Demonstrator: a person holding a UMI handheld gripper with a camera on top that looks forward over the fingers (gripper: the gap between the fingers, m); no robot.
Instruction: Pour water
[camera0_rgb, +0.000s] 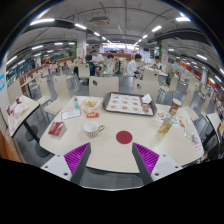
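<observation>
**Gripper spread wide, empty, above near edge of desk**

Gripper (112, 158): the two fingers stand well apart, purple pads (75, 155) facing inward at 7 and 5 o'clock. Nothing held, nothing touched; bare desk (110, 150) surface between them.

Left to right on the desk:
- 9 o'clock, far left: red and white packet (57, 128) lying flat, with a white card (70, 114) just behind it.
- 10 o'clock: white cup (92, 128) on a saucer, ahead of the left finger. A small bottle (76, 104) stands further back.
- Centre, just ahead of the fingers: red round coaster (124, 137).
- 12 o'clock, beyond the coaster: dark tray (128, 103) carrying small pale items, too small to identify.
- 2 o'clock: yellowish bottle (165, 126), upright, near the right finger's far side; contents cannot be told.

Beyond the desk: chairs and people seated in a large lit hall.
</observation>
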